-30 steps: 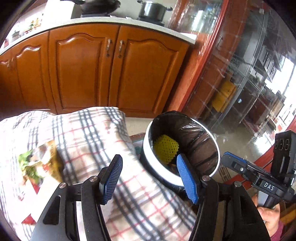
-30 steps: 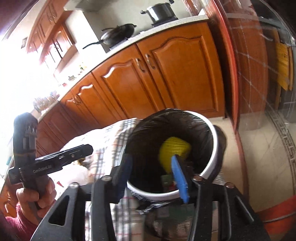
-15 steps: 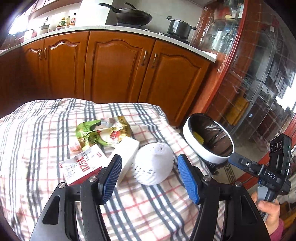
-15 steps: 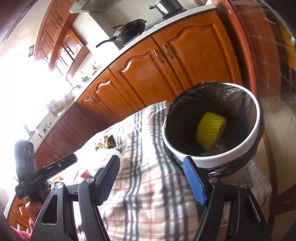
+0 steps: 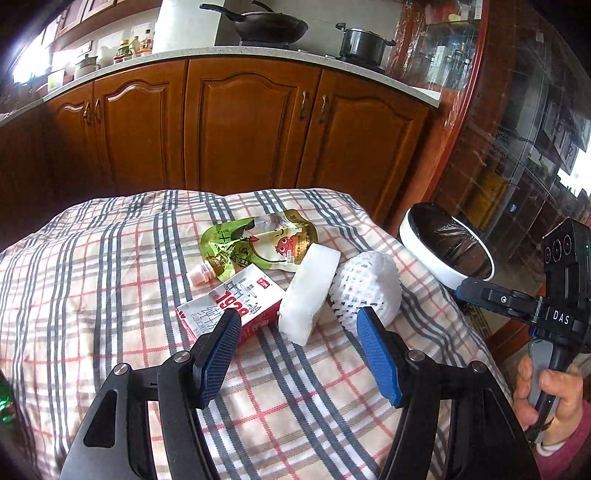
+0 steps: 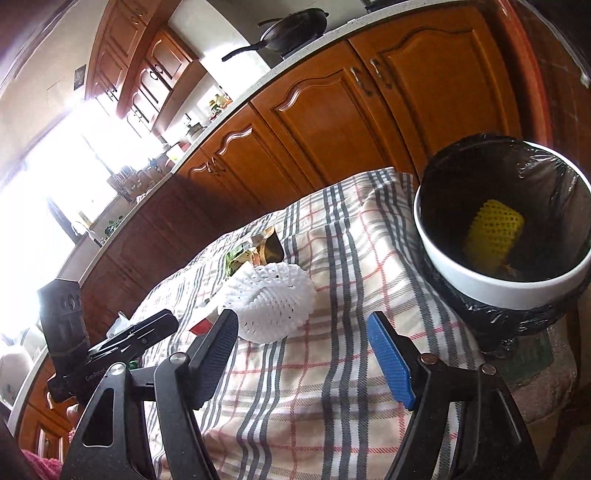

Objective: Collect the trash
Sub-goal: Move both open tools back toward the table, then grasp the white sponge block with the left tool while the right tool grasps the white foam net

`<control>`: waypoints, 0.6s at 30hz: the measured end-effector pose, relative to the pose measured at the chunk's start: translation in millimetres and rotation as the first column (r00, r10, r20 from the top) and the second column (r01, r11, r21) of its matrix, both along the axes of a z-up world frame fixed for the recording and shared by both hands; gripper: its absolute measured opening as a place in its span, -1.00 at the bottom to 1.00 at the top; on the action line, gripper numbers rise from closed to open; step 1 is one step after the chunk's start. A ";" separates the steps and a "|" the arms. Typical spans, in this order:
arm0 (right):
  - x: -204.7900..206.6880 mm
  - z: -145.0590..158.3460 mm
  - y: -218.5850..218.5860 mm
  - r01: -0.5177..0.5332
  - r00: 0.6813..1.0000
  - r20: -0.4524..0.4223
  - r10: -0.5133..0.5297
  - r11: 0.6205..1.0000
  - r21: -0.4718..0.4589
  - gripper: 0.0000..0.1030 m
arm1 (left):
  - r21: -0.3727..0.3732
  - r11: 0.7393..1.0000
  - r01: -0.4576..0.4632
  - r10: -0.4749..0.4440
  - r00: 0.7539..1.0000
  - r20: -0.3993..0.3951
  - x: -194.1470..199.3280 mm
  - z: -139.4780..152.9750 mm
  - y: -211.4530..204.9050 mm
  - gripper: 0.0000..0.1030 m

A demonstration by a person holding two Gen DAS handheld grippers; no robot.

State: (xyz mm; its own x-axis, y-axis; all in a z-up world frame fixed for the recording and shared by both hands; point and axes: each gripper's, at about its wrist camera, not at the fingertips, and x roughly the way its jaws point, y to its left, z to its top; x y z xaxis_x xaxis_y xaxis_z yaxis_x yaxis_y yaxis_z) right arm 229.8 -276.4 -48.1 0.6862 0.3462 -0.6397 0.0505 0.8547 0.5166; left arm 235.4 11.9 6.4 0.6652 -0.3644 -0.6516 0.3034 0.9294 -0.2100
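Note:
On the plaid tablecloth (image 5: 110, 280) lie a green drink pouch (image 5: 258, 243), a red and white milk carton (image 5: 232, 306), a white foam block (image 5: 310, 291) and a white foam net (image 5: 365, 288). My left gripper (image 5: 299, 354) hovers open just short of the carton and the block, nothing between its fingers. My right gripper (image 6: 303, 354) is open over the cloth, the white foam net (image 6: 273, 302) just beyond its left finger. The white bin (image 6: 480, 288) with a black liner holds a yellow foam net (image 6: 495, 236).
Wooden kitchen cabinets (image 5: 243, 122) stand behind the table, with a wok (image 5: 269, 26) and a pot (image 5: 362, 44) on the counter. The bin (image 5: 443, 266) sits off the table's right edge. A hand (image 5: 554, 391) holds the right gripper's handle at the far right.
Both grippers swung away from the bin toward the table. The left view now faces the trash pile instead of the bin. The right gripper's jaws widened and it backed off from the bin's mouth.

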 end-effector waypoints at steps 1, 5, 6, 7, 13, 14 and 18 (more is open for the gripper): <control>1.9 -1.4 1.9 -0.002 1.000 -0.004 0.002 1.000 0.000 0.45 | 0.008 1.000 0.008 -0.008 1.000 -0.005 2.9 -0.7 -0.8 0.26; 11.3 -7.9 5.9 0.016 1.000 -0.018 -0.016 1.000 -0.002 0.44 | 0.046 0.999 0.018 -0.017 1.000 -0.025 23.2 -6.7 -9.6 0.26; 14.8 -10.6 6.5 0.018 1.000 -0.024 -0.018 1.000 -0.003 0.44 | 0.056 0.998 0.019 -0.017 0.999 -0.027 26.4 -8.4 -11.4 0.26; 18.6 -14.0 7.0 0.018 0.999 -0.034 -0.018 1.000 0.001 0.41 | 0.064 0.998 0.023 -0.021 0.999 -0.030 30.4 -10.2 -13.4 0.26; 38.1 -33.1 11.6 0.007 0.996 -0.091 -0.005 1.000 0.025 0.19 | 0.110 0.991 0.069 -0.065 0.997 -0.040 50.5 -17.0 -27.0 0.26; 41.5 -35.3 13.0 0.002 0.995 -0.098 0.001 1.000 0.027 0.17 | 0.112 0.991 0.077 -0.072 0.996 -0.046 53.5 -18.4 -29.0 0.26; 51.2 -41.4 19.3 -0.021 0.993 -0.119 0.026 0.999 0.042 -0.17 | 0.123 0.988 0.095 -0.089 0.994 -0.058 60.9 -22.9 -38.0 0.17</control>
State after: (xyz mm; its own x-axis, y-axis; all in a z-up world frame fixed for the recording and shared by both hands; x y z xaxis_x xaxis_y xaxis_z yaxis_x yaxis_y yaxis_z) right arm 281.0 -257.1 -89.5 0.5967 0.3888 -0.7020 0.0939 0.8349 0.5423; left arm 296.3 -26.1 -16.5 0.5968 -0.3358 -0.7287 0.3806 0.9180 -0.1113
